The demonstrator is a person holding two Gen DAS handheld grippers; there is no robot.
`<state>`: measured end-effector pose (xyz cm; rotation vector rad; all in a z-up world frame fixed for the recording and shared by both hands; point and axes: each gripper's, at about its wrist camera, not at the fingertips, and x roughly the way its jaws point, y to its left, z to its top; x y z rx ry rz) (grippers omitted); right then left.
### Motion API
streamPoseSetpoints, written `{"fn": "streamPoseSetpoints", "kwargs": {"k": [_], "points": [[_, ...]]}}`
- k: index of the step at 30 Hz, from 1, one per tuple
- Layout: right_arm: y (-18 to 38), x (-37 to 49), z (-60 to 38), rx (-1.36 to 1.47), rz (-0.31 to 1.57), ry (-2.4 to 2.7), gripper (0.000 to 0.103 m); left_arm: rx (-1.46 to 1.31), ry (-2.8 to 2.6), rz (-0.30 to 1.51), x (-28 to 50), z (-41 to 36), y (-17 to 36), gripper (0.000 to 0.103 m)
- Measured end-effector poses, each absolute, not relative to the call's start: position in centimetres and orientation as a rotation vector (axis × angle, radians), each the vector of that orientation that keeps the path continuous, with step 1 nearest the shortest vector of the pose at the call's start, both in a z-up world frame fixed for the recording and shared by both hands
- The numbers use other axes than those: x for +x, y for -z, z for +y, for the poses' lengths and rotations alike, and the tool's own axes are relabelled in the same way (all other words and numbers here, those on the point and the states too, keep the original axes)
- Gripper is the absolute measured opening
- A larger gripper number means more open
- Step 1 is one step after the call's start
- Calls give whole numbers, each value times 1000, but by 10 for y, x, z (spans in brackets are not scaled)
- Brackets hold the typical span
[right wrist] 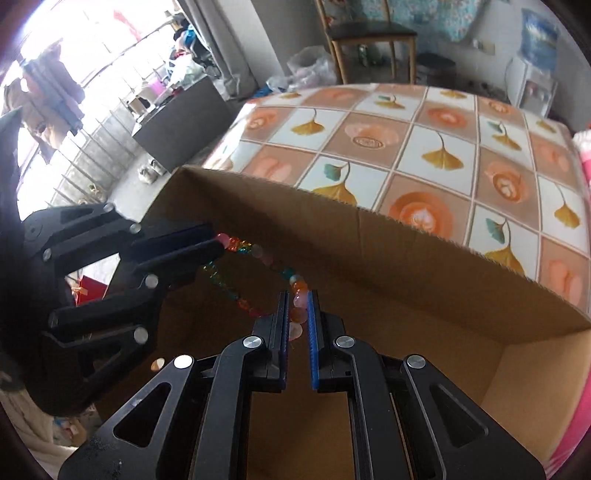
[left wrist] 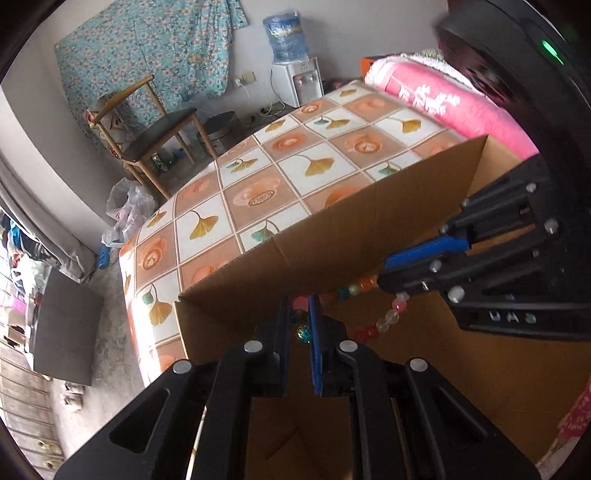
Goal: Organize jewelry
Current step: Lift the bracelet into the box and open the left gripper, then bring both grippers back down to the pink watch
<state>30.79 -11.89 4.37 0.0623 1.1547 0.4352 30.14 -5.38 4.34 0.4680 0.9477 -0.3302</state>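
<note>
— Holding what, those two?
— Both pinch one bead necklace (right wrist: 258, 258). The right gripper (right wrist: 297, 314) is nearly closed on its orange and pink beads; the left gripper (left wrist: 299, 321) is clamped on the other end.
— Where does it hang?
— Strung between them, above the open cardboard box (right wrist: 369, 251). Beyond lies the tiled tablecloth (right wrist: 424, 147), then a wooden chair (right wrist: 365, 33).

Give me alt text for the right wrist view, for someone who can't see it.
Two black grippers hold a string of colourful beads between them over an open cardboard box: the right gripper pinches one end, the left gripper the other. Behind the box lies a tablecloth printed with ginkgo leaves.
</note>
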Motion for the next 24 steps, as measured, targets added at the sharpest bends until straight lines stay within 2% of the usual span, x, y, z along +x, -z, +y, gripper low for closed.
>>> {"fn": "streamPoseSetpoints", "kwargs": {"k": [3,6,13,16,21,24], "points": [[-35,320,-124,98,1210,-432,12,503,310,951,306,-56,-39,12],[-32,321,-130,115,1224,-407,18,509,289,916,303,-53,-44,20],[-77,290,-149,148,1098,-400,26,415,289,850,285,-34,-78,24],[-116,256,-162,154,980,-390,34,353,284,782,259,-19,-107,33],[-160,185,-177,175,798,-413,45,242,277,631,186,15,-152,56],[-171,135,-184,177,709,-423,49,200,276,602,146,29,-156,62]]}}
